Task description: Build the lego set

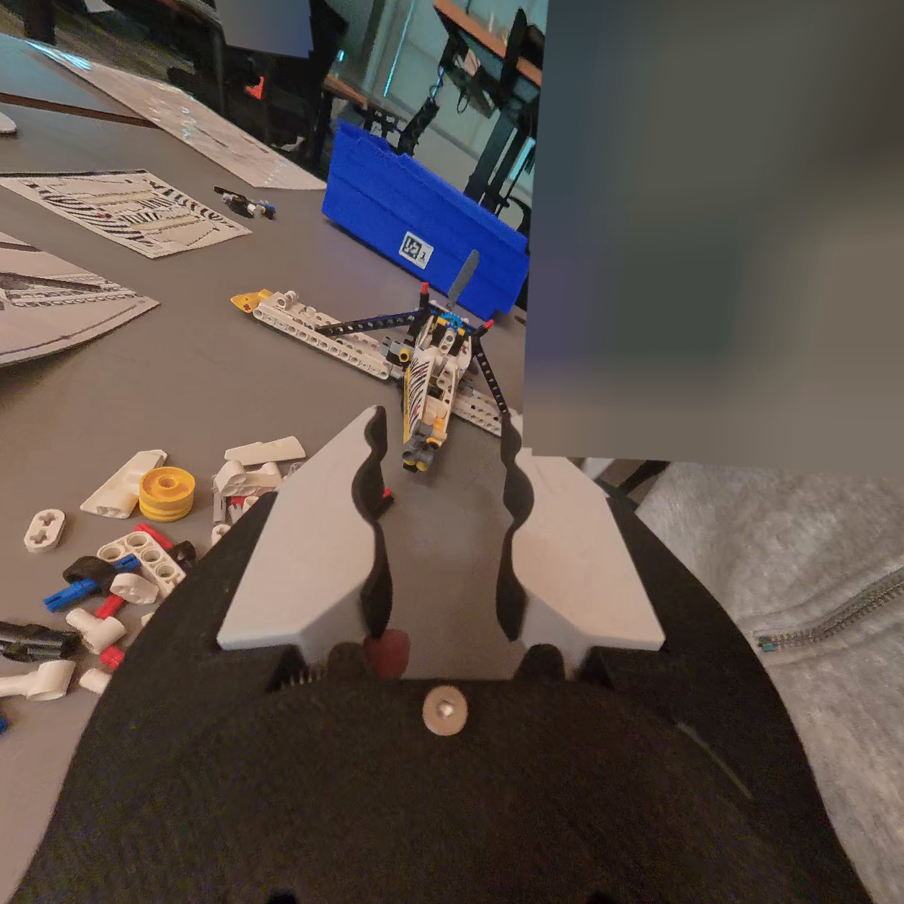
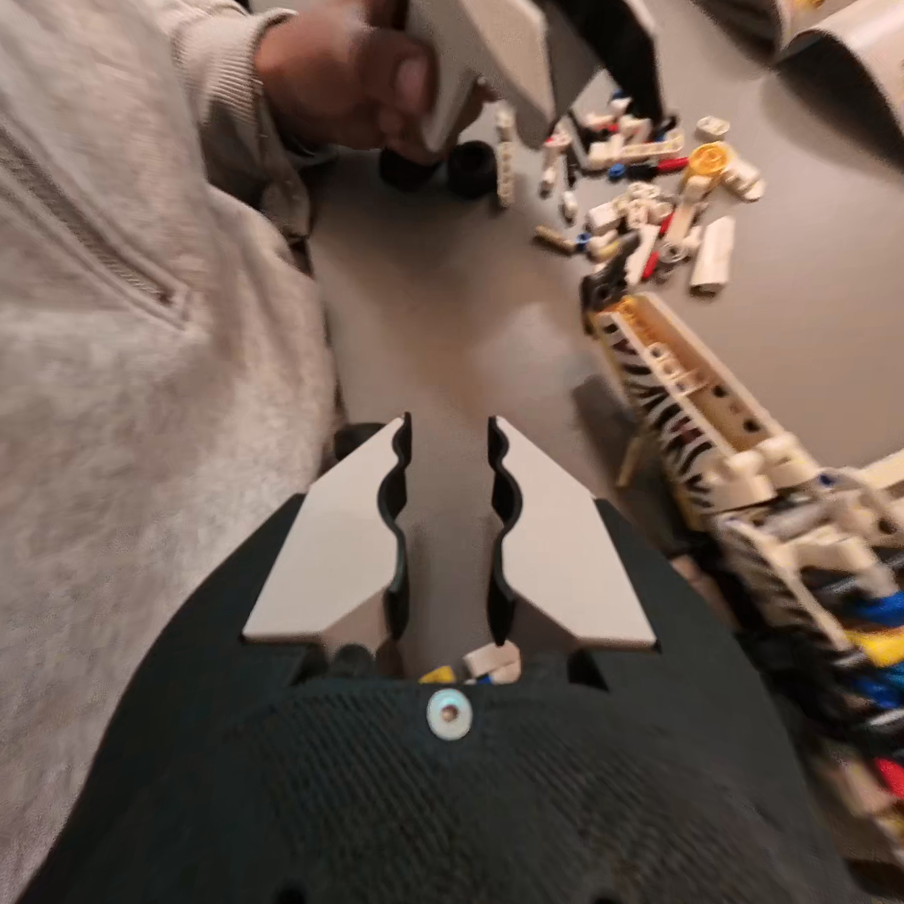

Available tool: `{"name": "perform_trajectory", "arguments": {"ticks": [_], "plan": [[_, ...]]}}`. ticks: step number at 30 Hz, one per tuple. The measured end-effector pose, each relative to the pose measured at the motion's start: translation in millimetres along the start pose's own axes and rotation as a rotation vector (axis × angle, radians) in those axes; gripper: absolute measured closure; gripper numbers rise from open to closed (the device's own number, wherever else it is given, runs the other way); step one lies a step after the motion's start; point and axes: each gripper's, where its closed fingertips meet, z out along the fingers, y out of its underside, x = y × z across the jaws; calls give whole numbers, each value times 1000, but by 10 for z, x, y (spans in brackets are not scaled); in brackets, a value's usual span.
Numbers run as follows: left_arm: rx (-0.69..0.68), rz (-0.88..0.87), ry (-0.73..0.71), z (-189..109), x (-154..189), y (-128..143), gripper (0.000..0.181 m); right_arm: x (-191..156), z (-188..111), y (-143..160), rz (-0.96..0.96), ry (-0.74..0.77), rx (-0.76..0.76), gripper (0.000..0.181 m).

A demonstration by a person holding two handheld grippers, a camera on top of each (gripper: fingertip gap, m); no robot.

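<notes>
Two tools are in use, and each stands with its jaws apart, gripping nothing. The left tool [image 1: 442, 425] hangs over the grey tabletop [image 1: 205, 391], aimed at the partly built lego plane [image 1: 430, 381]. The plane rests on the tabletop just beyond the fingertips, its nose toward the camera. Its long axis runs away toward the blue bin [image 1: 420, 220]. A white wing beam [image 1: 318, 332] crosses that axis and ends in a yellow tip on the left. A grey propeller blade [image 1: 464, 279] rises at the far end.

Only the left wrist view shows the bin, the sticker sheet [image 1: 127, 210] and the instruction pages [image 1: 54, 303]. These papers lie farther off to the left. The tabletop's far edge runs behind the bin. Loose parts [image 1: 122, 553] lie to the left of the tool, among them a yellow wheel [image 1: 166, 493].

Only the right wrist view shows the person's hand [image 2: 342, 83] holding the other tool's handle, with a grey sleeve [image 2: 122, 293] along the left. The right tool [image 2: 447, 425] points across bare tabletop [image 2: 440, 293]; this open strip runs between the sleeve and the plane [image 2: 685, 416]. Here the striped fuselage lies to the right of the jaws, close to the camera. The frame is blurred, so the nearest section may be the wing root. The loose parts [image 2: 650, 195] lie beyond the plane's far end.
</notes>
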Motion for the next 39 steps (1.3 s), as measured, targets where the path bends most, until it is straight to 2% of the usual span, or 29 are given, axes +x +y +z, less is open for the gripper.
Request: {"name": "perform_trajectory", "arguments": {"ticks": [3, 6, 9, 16, 22, 25, 28, 33, 36, 39], "plan": [[27, -9, 16, -13, 20, -43, 137, -294, -21, 109, 66, -105, 9, 141], [24, 6, 12, -7, 33, -31, 138, -523, 84, 352, 68, -159, -80, 133], [22, 21, 10, 2, 48, -24, 138, -659, 137, 482, 40, -174, -110, 145], [32, 60, -12, -5, 44, -39, 139, -665, -47, 576, 75, -88, -73, 149], [41, 72, 6, -2, 95, -42, 139, -805, -30, 783, 104, -37, -91, 152], [59, 85, 17, -21, 148, -49, 139, -866, 37, 864, 97, 7, -90, 154], [78, 110, 19, -46, 211, -53, 139, -860, 176, 1106, 90, 68, -147, 154], [100, 185, 8, -82, 332, -47, 138, -998, 449, 1386, 68, 37, -174, 147], [83, 258, -4, -60, 395, -12, 138, -988, 524, 1419, 48, 57, -152, 152], [57, 325, 16, -13, 505, 43, 138, -1027, 386, 1141, 133, 2, -4, 153]]}}
